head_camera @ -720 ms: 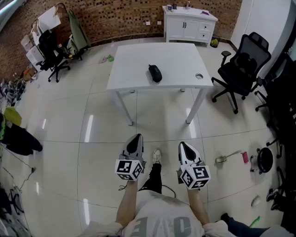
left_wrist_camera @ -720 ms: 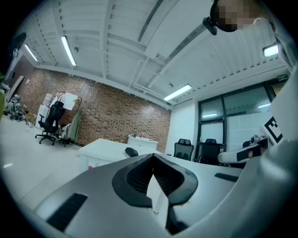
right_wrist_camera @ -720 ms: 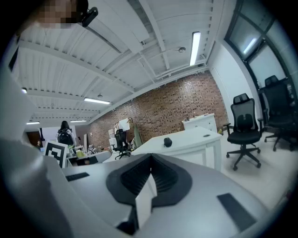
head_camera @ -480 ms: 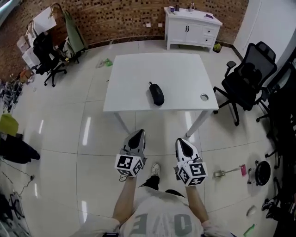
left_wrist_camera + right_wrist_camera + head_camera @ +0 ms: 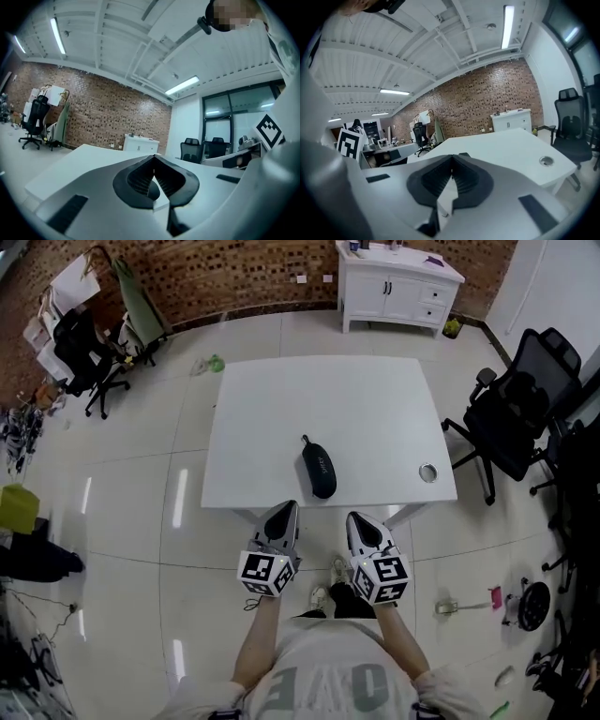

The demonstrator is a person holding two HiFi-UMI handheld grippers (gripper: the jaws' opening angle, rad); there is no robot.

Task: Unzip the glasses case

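Two empty grippers, the left gripper [image 5: 283, 510] and right gripper [image 5: 356, 518], hover with jaws pressed together before the white desk [image 5: 375, 418], where the black glasses case [image 5: 320, 471] lies near its front edge.

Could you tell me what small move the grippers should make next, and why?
Probably reach both forward over the table and open the jaws: the left gripper and right gripper are shut, empty and short of the glasses case.
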